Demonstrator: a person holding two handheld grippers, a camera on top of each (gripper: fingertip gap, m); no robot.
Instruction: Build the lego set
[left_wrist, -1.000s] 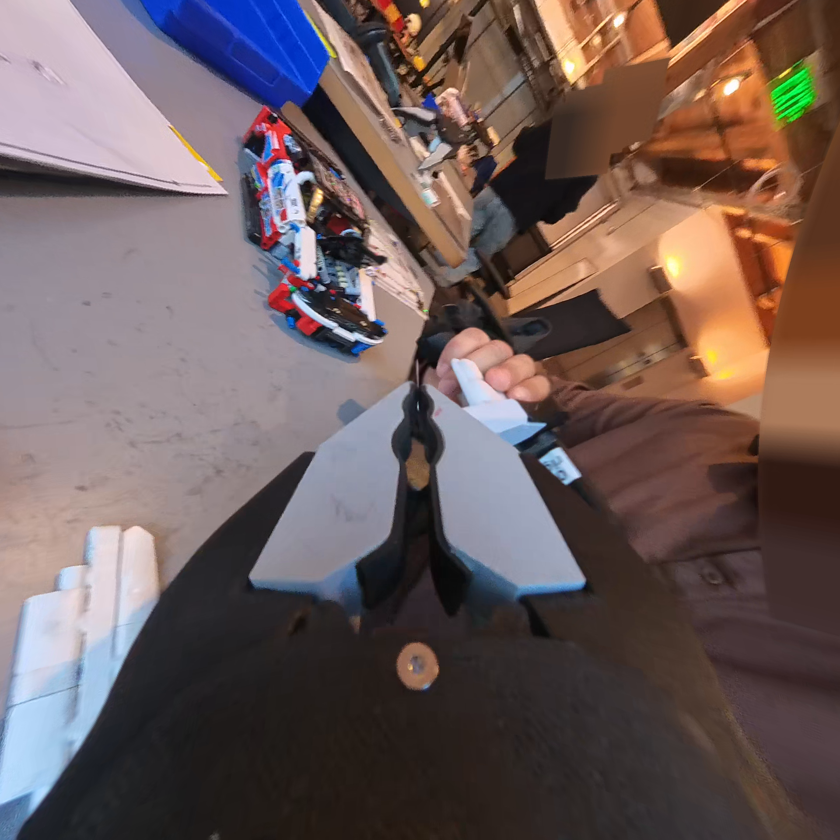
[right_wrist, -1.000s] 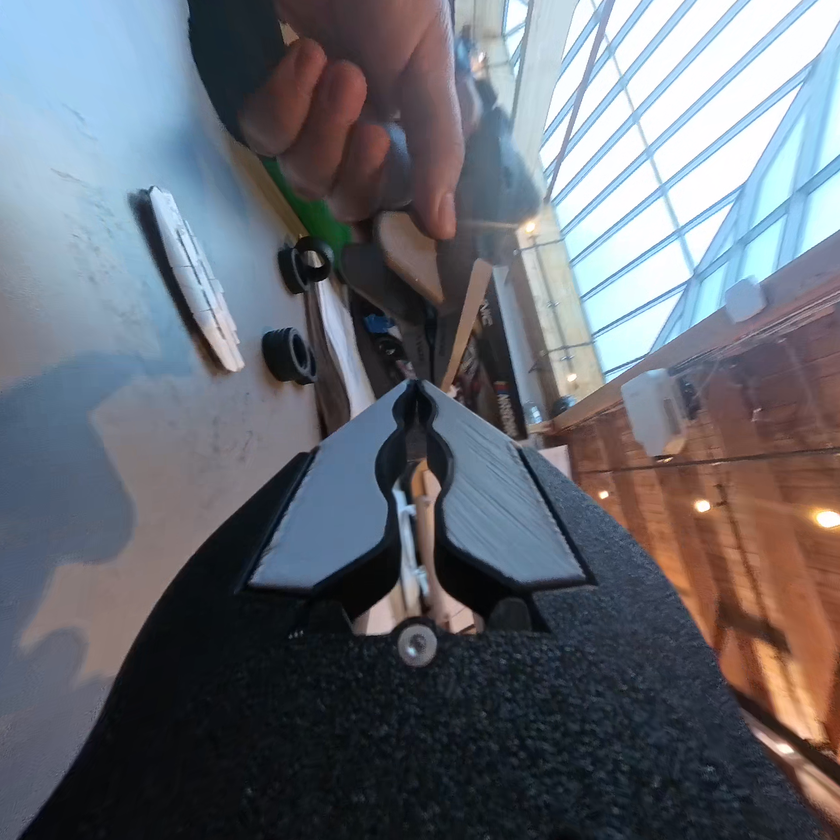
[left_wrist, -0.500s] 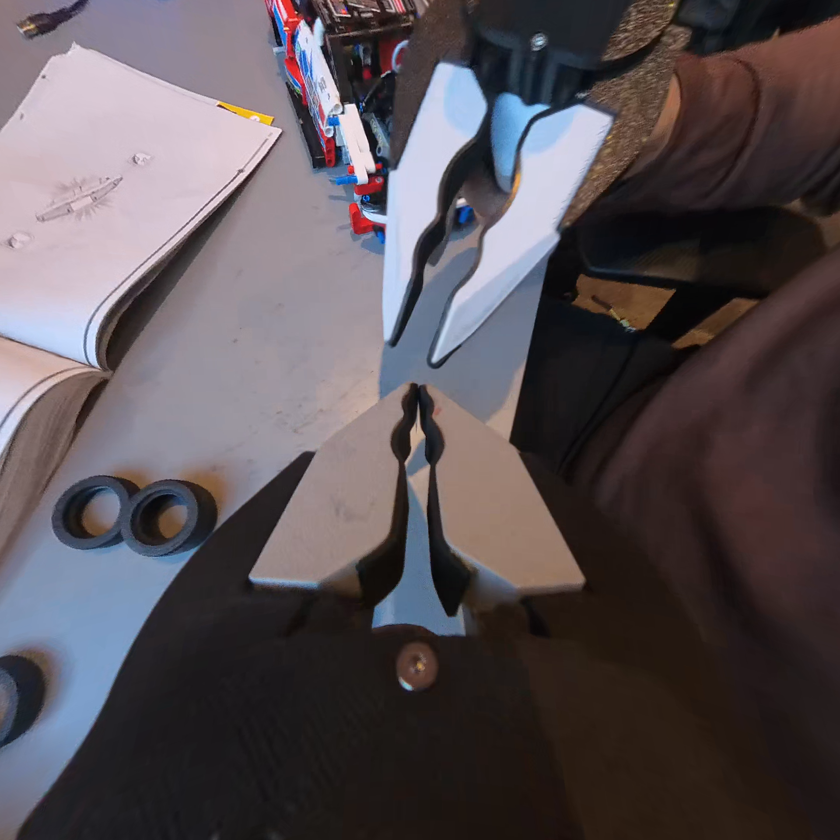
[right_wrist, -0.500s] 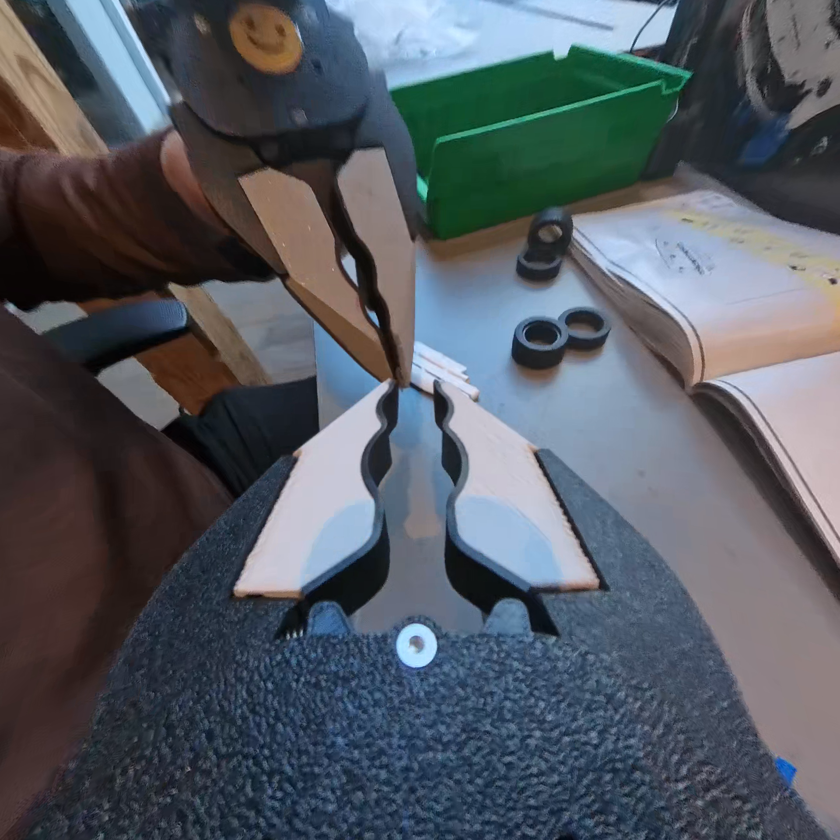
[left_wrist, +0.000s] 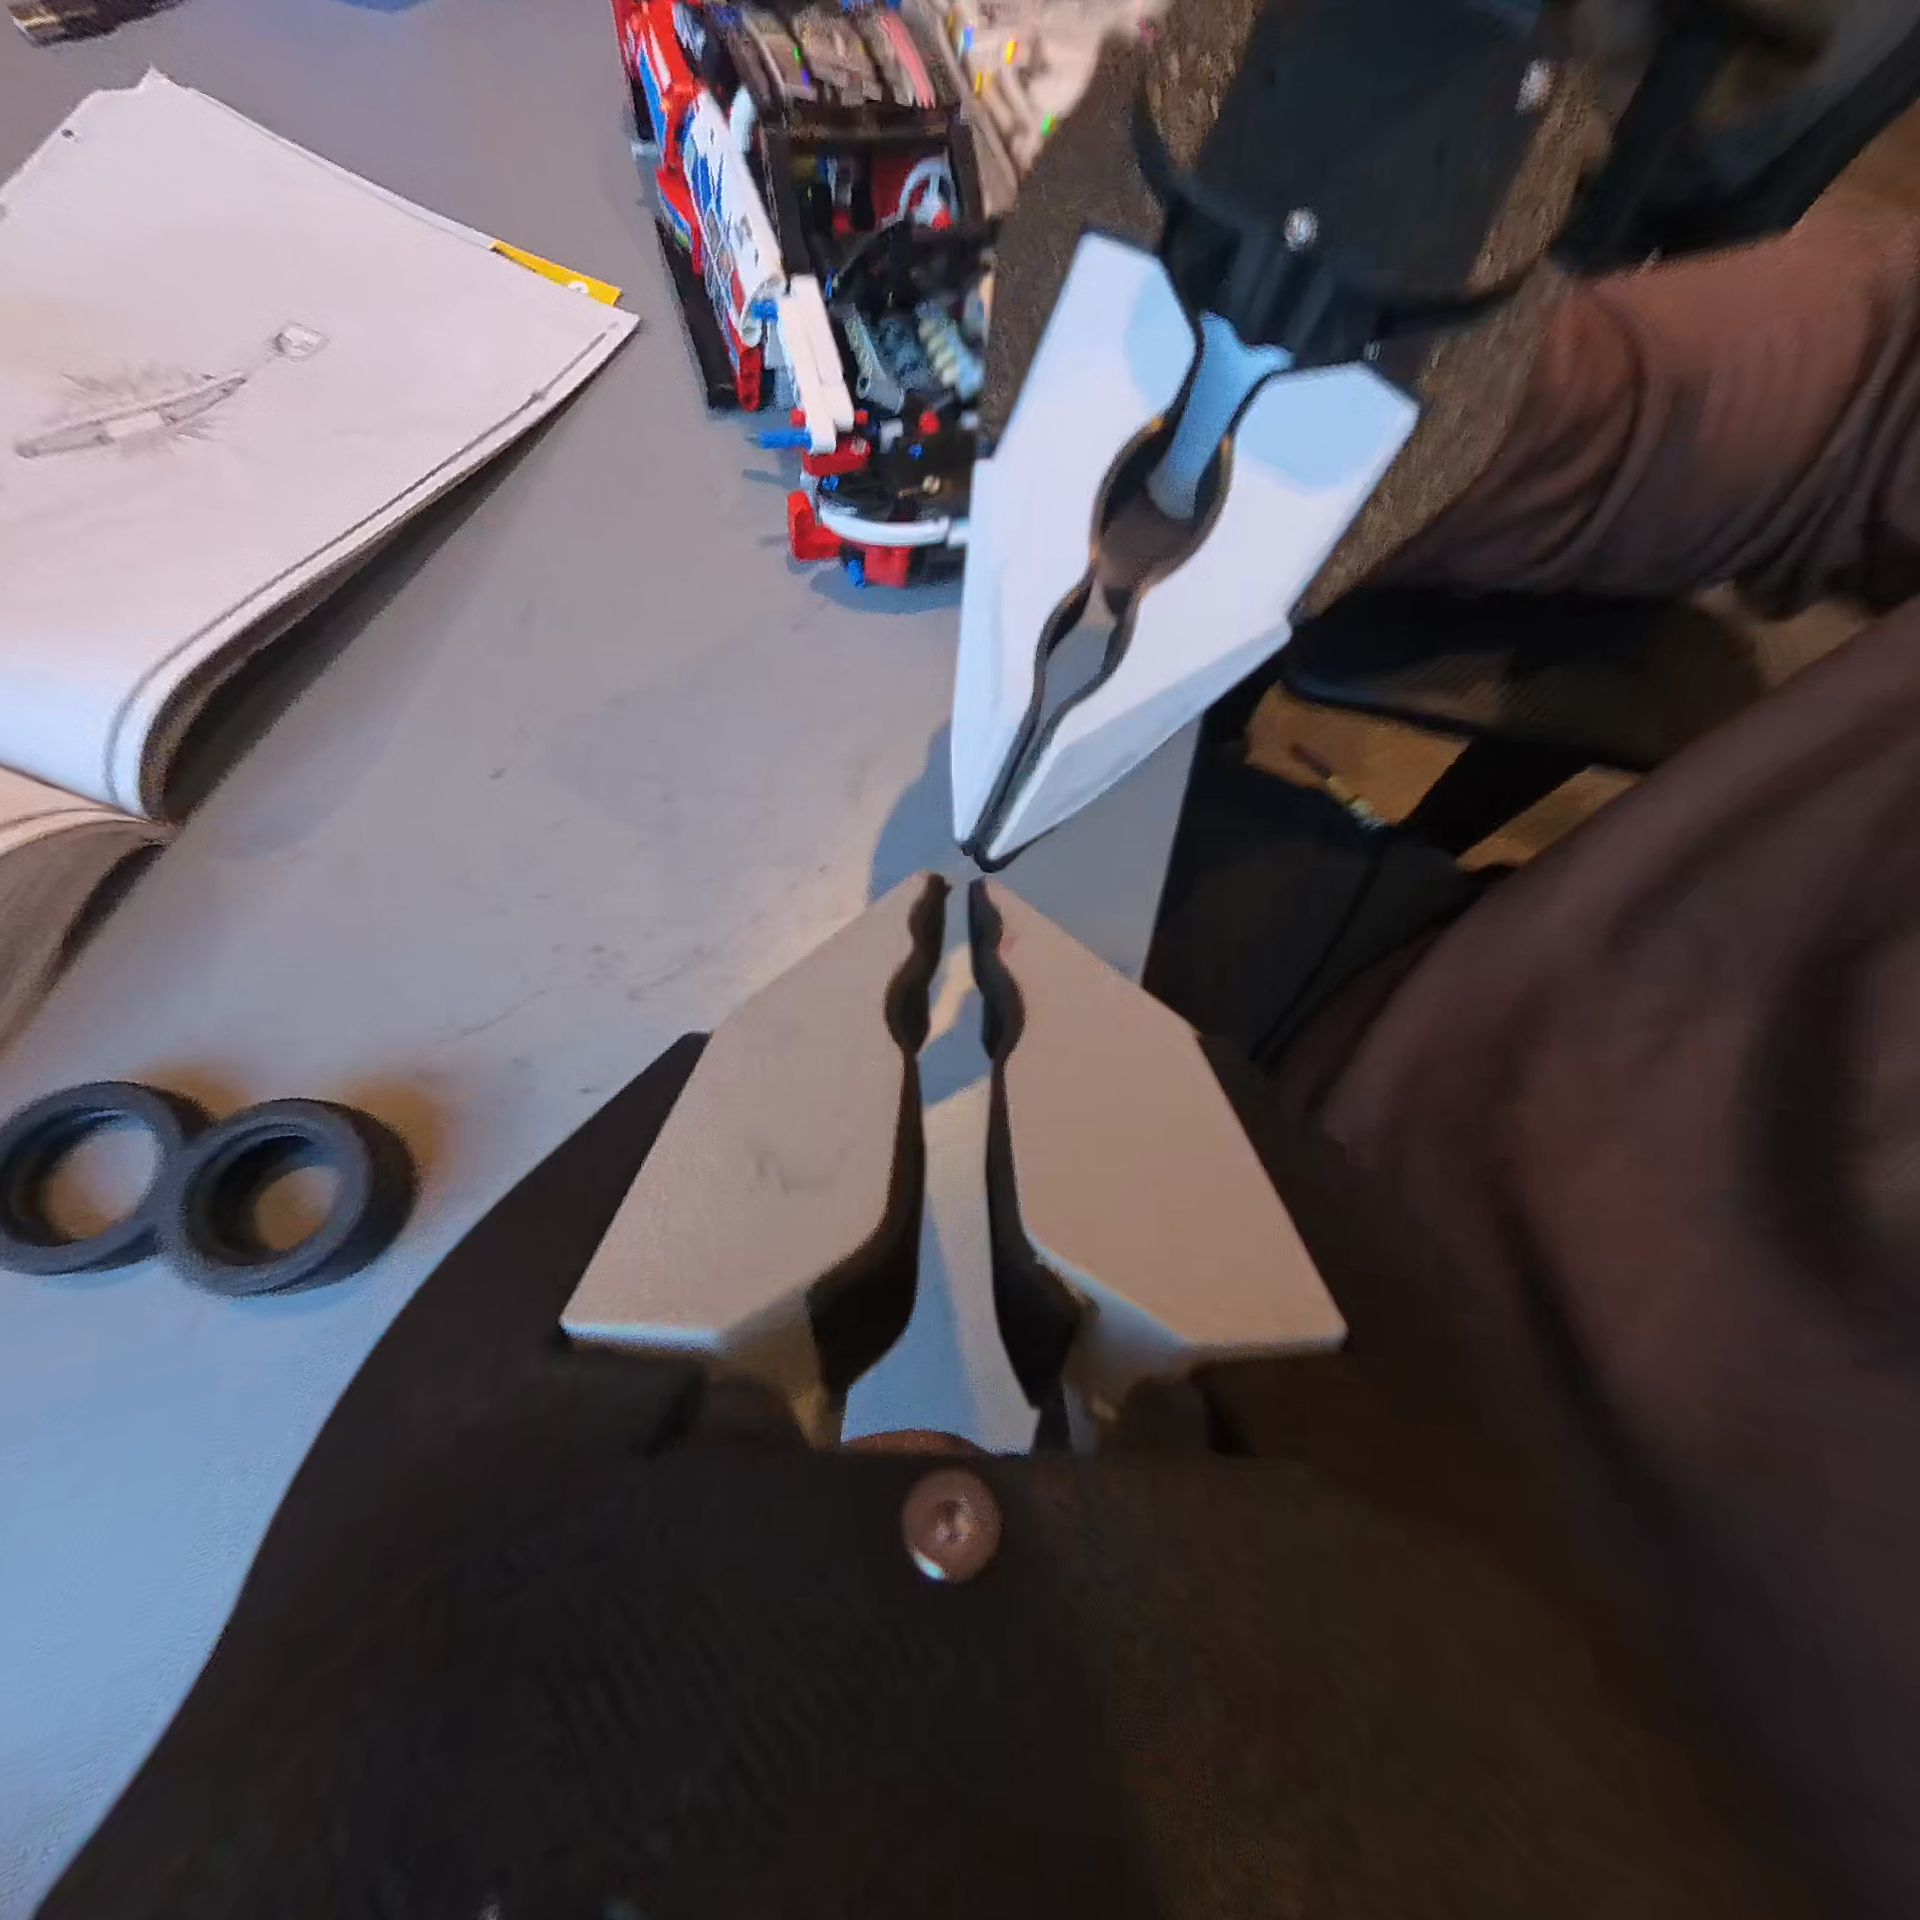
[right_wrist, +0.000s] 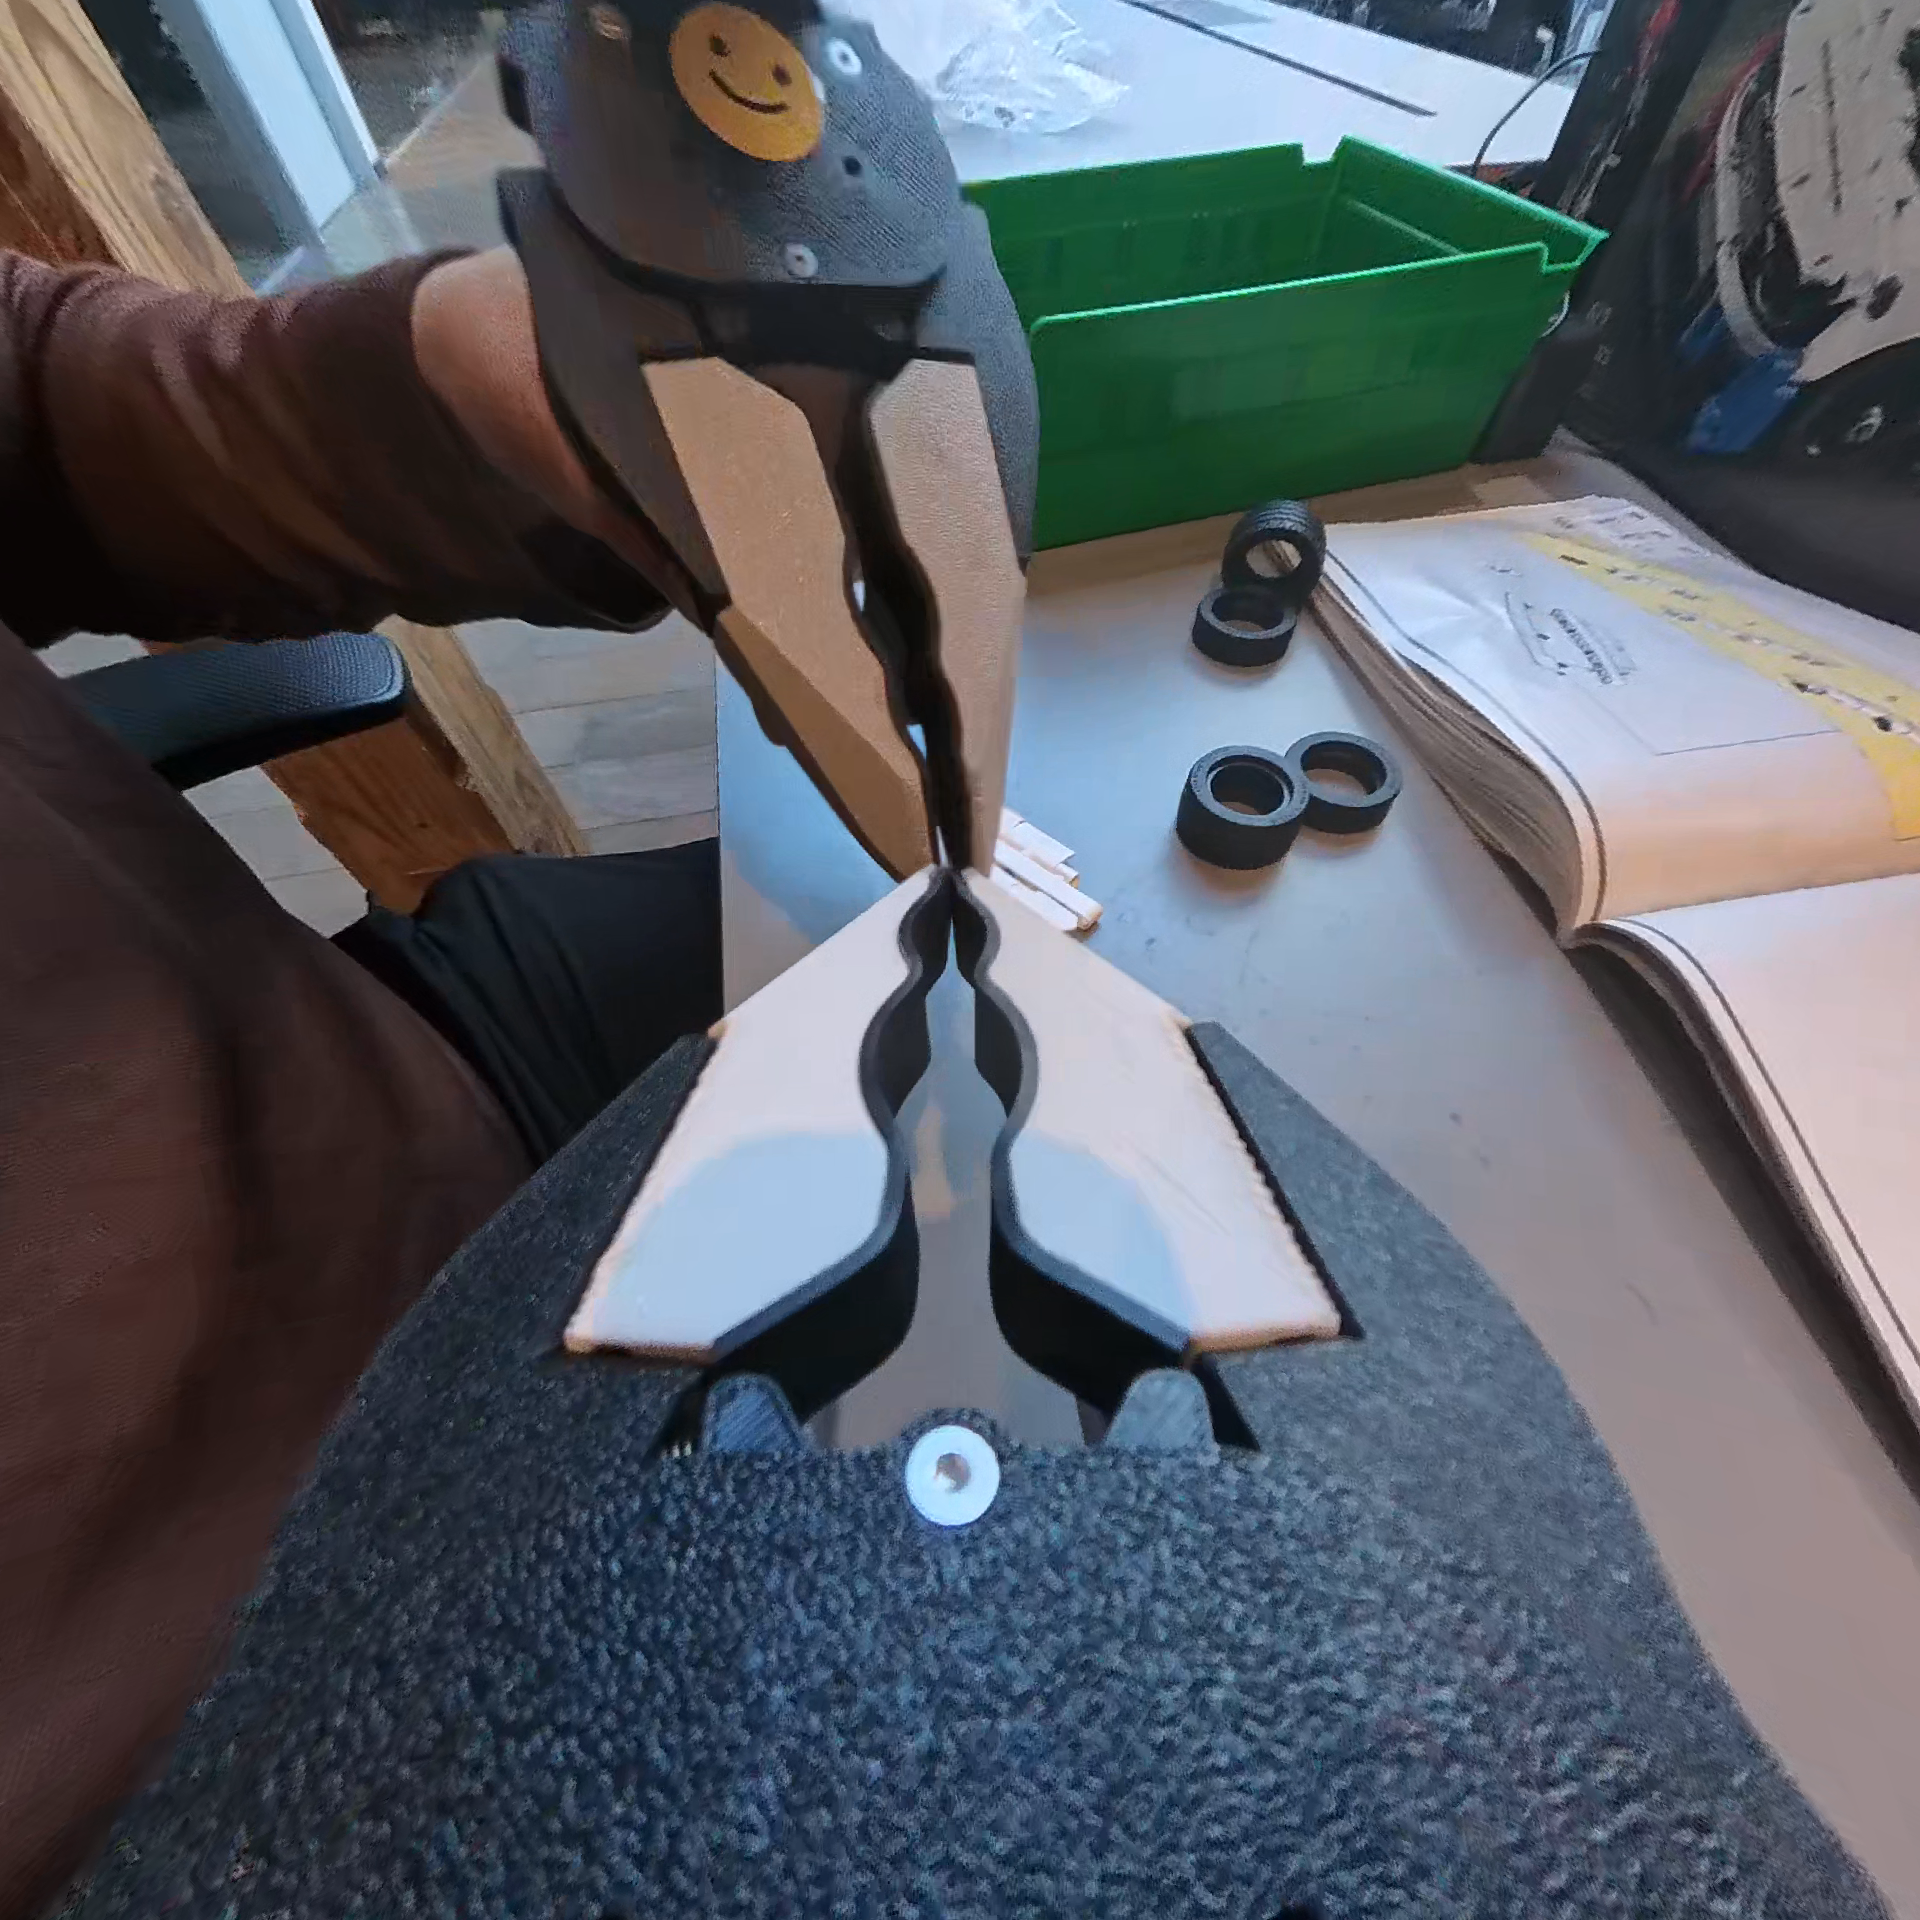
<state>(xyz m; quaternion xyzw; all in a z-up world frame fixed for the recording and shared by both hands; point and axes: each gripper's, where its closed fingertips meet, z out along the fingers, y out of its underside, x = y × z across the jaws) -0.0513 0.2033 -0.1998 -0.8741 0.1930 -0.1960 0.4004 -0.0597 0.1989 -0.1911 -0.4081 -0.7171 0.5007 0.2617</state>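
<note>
My left gripper (left_wrist: 956, 885) and right gripper (right_wrist: 954, 888) point at each other tip to tip, just above the grey table (left_wrist: 582, 790) near its front edge. Both look shut and hold nothing. The right gripper also shows in the left wrist view (left_wrist: 982, 854), and the left gripper in the right wrist view (right_wrist: 951, 854). A partly built red, white and black lego car (left_wrist: 831, 343) stands farther back. Black tyres lie on the table in two pairs (left_wrist: 281, 1195) (right_wrist: 1242, 795) (right_wrist: 1247, 623). Small white lego pieces (right_wrist: 1049, 883) lie just behind the fingertips.
An open instruction book (right_wrist: 1610, 727) (left_wrist: 208, 416) lies on the table. A green bin (right_wrist: 1247, 343) stands at the back. The table edge (right_wrist: 722, 779) runs close by, with a chair armrest (right_wrist: 239, 696) and brown sleeves (left_wrist: 1662, 1039) beside it. My left and right fingertips are right by each other. The open instruction book (right_wrist: 1610, 727) is about 25 centimeters from both grippers' fingertips.
Both views swung down to the table. My right gripper's fingers, apart half a second ago, have closed. The two grippers' tips have come closer together.
</note>
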